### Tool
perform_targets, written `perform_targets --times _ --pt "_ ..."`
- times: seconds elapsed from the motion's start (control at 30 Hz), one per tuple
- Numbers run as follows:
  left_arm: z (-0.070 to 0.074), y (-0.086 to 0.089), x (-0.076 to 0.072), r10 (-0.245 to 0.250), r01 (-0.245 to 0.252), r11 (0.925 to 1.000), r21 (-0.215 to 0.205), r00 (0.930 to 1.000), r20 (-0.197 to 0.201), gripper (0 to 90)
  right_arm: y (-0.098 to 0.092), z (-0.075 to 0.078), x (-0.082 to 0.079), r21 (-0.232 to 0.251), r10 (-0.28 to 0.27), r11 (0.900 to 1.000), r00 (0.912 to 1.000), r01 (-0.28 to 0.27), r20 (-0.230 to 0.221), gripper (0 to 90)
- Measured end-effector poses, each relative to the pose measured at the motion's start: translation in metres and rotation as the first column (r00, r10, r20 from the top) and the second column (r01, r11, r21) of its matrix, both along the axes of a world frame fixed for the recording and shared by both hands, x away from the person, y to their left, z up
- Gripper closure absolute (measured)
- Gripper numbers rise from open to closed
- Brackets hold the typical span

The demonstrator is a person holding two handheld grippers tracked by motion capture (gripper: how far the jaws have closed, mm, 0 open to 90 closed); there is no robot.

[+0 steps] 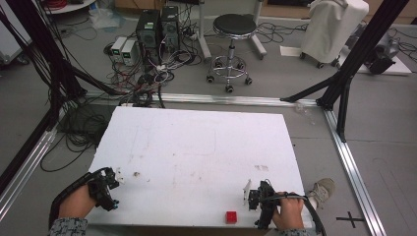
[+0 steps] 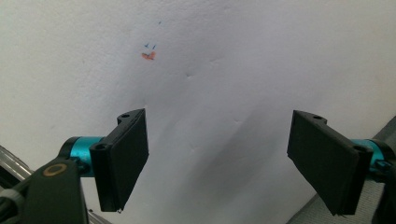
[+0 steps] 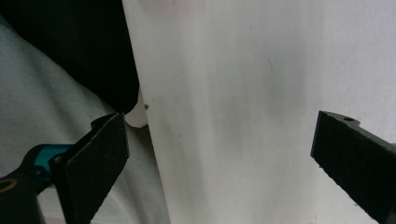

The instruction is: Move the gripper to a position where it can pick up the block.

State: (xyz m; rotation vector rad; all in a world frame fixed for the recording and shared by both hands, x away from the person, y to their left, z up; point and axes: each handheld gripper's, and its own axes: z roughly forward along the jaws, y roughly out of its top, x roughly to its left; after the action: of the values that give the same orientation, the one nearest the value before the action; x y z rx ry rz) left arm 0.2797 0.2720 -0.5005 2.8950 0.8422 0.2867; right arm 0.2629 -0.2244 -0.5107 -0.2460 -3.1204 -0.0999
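Two grippers rested at the near corners of the white worktop (image 1: 196, 147). The left gripper (image 1: 116, 178) sat at the near left corner, its jaws spread wide over bare surface with a small orange mark (image 2: 148, 55). The right gripper (image 1: 251, 192) lay near the right edge, jaws also wide, gripping nothing. A small red block (image 1: 231, 217) stood at the near edge, just left of the right gripper.

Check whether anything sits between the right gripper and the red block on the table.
Nothing visible stands in the way. The red block lies alone near the table's near edge, just left of the right gripper, with bare white surface between them. That gripper's jaws are wide open.
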Motion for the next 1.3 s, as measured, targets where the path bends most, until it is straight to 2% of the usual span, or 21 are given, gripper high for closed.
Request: perform_targets --times 0.13,0.27,0.37,0.5,0.63,0.83,1.1,1.2,1.3 --pt "0.000 0.000 0.000 0.003 -0.003 1.0000 -0.003 1.0000 -0.002 20.8 0.014 -0.001 -0.004 0.003 0.026 1.000 0.9996 -0.026 -0.006 3.5" --pt "0.000 0.001 0.000 0.003 -0.003 1.0000 -0.004 1.0000 -0.008 20.8 0.019 -0.001 -0.005 -0.001 0.038 0.999 0.9993 -0.038 0.000 3.5" --pt "-0.001 0.000 0.000 0.002 -0.002 1.0000 -0.003 1.0000 -0.007 20.8 0.024 -0.002 -0.007 0.017 0.049 0.999 0.9988 -0.049 -0.001 3.5" --pt "0.000 -0.001 0.001 -0.003 0.003 1.0000 0.000 1.0000 -0.005 20.8 0.032 -0.004 -0.009 0.006 0.065 0.998 0.9978 -0.065 -0.009 3.4" --pt "0.000 0.000 0.000 0.002 -0.002 1.0000 -0.002 1.0000 -0.004 20.8 0.038 -0.005 -0.009 0.028 0.063 0.998 0.9977 -0.062 -0.025 3.4" --pt "0.000 0.000 0.001 -0.003 0.003 1.0000 -0.002 1.0000 -0.007 20.8 0.046 -0.002 -0.011 0.038 0.068 0.997 0.9976 -0.068 -0.010 3.5" --pt "0.000 0.000 0.001 0.004 -0.004 1.0000 -0.005 1.0000 -0.005 20.8 0.054 -0.002 -0.013 0.061 0.075 0.995 0.9969 -0.073 -0.026 3.5" --pt "-0.001 0.000 0.001 0.005 -0.005 1.0000 -0.006 1.0000 -0.005 20.8 0.056 0.000 -0.013 0.074 0.074 0.995 0.9971 -0.072 -0.017 3.5" --pt "-0.001 0.000 0.001 0.005 -0.005 1.0000 -0.006 1.0000 -0.005 20.8 0.062 0.003 -0.016 0.058 0.096 0.994 0.9953 -0.096 -0.004 3.5"
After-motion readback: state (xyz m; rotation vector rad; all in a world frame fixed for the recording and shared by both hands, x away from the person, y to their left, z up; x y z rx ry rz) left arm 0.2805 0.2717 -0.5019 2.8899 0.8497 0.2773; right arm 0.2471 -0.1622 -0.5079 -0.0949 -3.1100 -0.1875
